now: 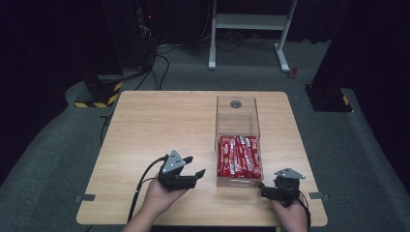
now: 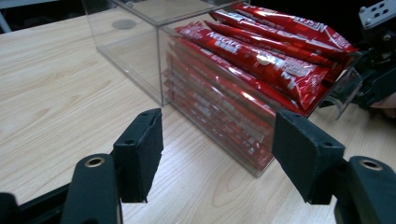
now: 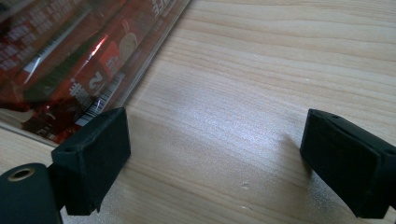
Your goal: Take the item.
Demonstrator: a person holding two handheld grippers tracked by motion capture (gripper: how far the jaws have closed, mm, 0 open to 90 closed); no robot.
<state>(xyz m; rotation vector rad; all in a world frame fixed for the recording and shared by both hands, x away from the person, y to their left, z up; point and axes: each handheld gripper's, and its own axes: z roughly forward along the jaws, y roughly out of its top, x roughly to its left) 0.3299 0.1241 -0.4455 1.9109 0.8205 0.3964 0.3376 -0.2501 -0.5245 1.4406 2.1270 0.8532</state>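
Note:
A clear plastic box (image 1: 237,126) stands on the wooden table (image 1: 159,125), right of centre. Its near half is packed with several red snack sachets (image 1: 239,155); its far half holds none. My left gripper (image 1: 195,166) is open, just left of the box's near corner, jaws pointing at it. In the left gripper view the box wall (image 2: 140,56) and the sachets (image 2: 261,60) lie just beyond the open jaws. My right gripper (image 1: 265,189) sits at the box's near right corner, open, low over the table. Its view shows the sachets (image 3: 70,70) at upper left, behind the clear wall.
A small grey round mark (image 1: 236,104) shows in the box's far half. Bare wood (image 1: 154,121) spreads left of the box. Beyond the table are a white desk frame (image 1: 249,29) and black stands (image 1: 329,92) on grey carpet.

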